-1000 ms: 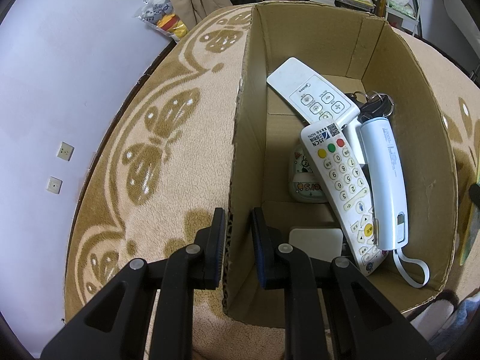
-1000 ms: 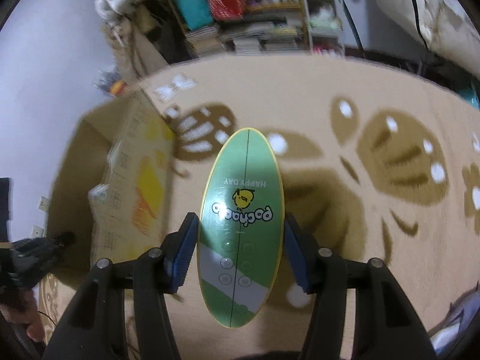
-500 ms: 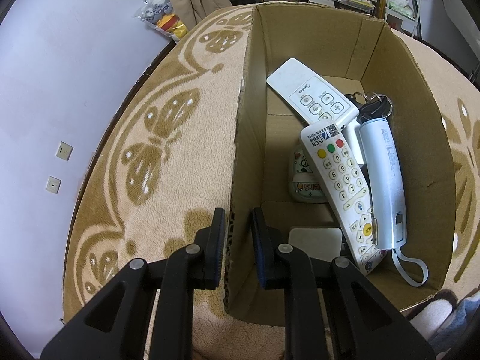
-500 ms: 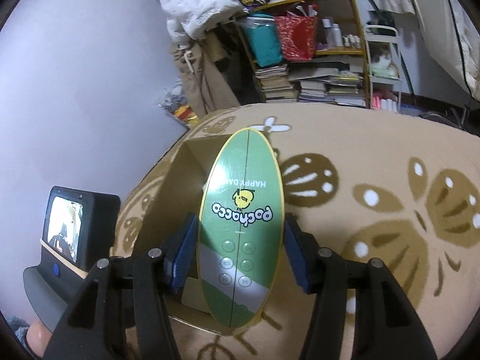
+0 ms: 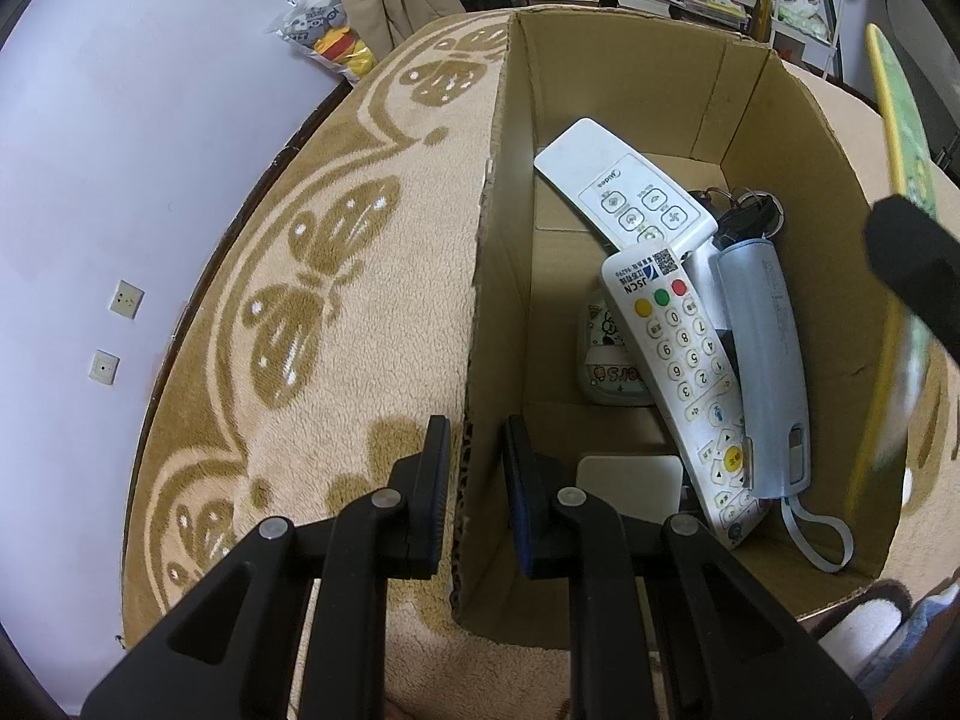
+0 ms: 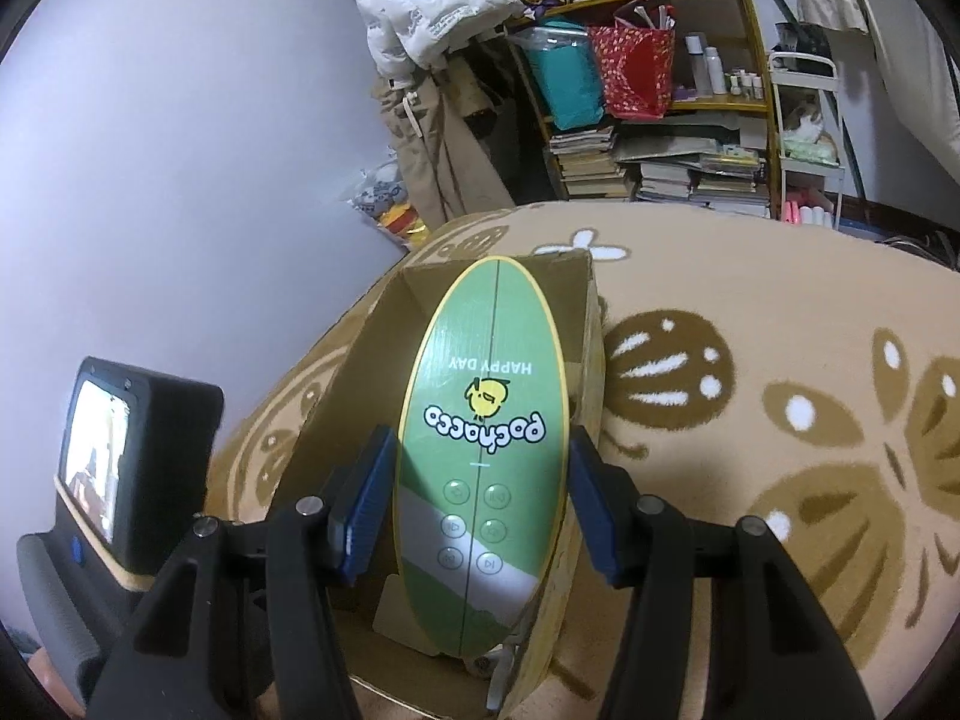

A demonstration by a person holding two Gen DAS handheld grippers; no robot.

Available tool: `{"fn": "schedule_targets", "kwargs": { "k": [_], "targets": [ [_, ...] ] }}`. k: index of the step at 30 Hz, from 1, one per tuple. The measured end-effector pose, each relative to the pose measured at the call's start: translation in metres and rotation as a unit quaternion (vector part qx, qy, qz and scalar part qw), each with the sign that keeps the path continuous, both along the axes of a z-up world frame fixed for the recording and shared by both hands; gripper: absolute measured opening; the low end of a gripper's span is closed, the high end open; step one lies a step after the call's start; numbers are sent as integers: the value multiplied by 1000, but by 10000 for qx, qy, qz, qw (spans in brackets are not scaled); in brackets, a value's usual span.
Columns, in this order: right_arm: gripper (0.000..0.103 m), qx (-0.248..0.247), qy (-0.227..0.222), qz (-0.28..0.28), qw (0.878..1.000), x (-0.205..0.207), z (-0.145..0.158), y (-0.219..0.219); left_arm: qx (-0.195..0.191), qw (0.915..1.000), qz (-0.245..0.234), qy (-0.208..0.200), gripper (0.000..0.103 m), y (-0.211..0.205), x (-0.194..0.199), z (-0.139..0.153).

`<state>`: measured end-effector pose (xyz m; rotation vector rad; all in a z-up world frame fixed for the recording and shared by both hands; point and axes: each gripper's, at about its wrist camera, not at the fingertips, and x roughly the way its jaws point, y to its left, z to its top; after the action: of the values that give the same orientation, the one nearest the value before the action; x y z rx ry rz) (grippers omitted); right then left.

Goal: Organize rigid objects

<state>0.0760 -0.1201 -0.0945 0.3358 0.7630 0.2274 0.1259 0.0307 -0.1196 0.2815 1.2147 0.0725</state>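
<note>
My right gripper [image 6: 482,501] is shut on a green oval board [image 6: 483,450] with a yellow chick and printed buttons, held over the open cardboard box [image 6: 354,378]. The same board [image 5: 900,138] shows edge-on over the box's right wall in the left wrist view, with a blurred black finger of the right gripper in front of it. My left gripper [image 5: 476,489] is shut on the box's left wall [image 5: 498,276], one finger outside, one inside. Inside lie a white air-conditioner remote [image 5: 624,186], a white numbered remote [image 5: 684,372], a pale blue device [image 5: 768,360] with a strap, keys [image 5: 744,213] and a small white case.
The box stands on a beige rug [image 5: 336,276] with brown butterfly patterns. A pale wall [image 5: 120,120] with two sockets lies left. Shelves with books and bags [image 6: 630,120] stand behind. The left gripper's camera unit with a lit screen [image 6: 114,468] sits left in the right wrist view.
The right gripper has carried the green board leftward from over the rug to above the box, and the board now shows at the right edge of the left wrist view. The left gripper stayed put.
</note>
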Motion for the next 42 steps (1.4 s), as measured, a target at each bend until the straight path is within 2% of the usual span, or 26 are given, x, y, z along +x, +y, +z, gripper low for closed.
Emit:
{"fn": "schedule_targets", "kwargs": {
  "k": [13, 17, 21, 23, 27, 29, 33, 37, 39, 41, 42],
  "targets": [
    [61, 32, -41, 25, 10000, -2, 4, -5, -72, 10000, 38, 11, 18, 1, 1, 1],
    [71, -118, -14, -24, 9999, -5, 9, -7, -90, 10000, 41, 7, 18, 1, 0, 1],
    [75, -211, -4, -132, 9997, -11, 13, -13, -185, 9998, 56, -39, 18, 3, 0, 4],
    [83, -309, 14, -236, 9992, -15, 14, -17, -250, 9996, 84, -50, 18, 5, 0, 6],
    [84, -487, 96, -385, 9980, -20, 19, -24, -197, 9997, 35, -166, 18, 2, -4, 10],
    [91, -569, 211, -493, 9969, -22, 20, -29, -199, 9994, 19, -275, 18, 2, -6, 15],
    [95, -643, 355, -634, 9953, -29, 22, -39, -278, 9988, -10, -409, 19, 2, -11, 24],
    [103, -819, 463, -781, 9925, -38, 25, -44, -310, 9983, -53, -491, 28, -1, -17, 32],
    [103, -923, 459, -825, 9912, -43, 26, -47, -326, 9979, -83, -553, 36, -3, -20, 36],
    [103, -1016, 470, -902, 9896, -48, 28, -51, -348, 9974, -122, -620, 49, -5, -24, 42],
    [103, -1027, 470, -947, 9891, -51, 30, -53, -361, 9971, -135, -648, 50, -6, -25, 44]
  ]
}}
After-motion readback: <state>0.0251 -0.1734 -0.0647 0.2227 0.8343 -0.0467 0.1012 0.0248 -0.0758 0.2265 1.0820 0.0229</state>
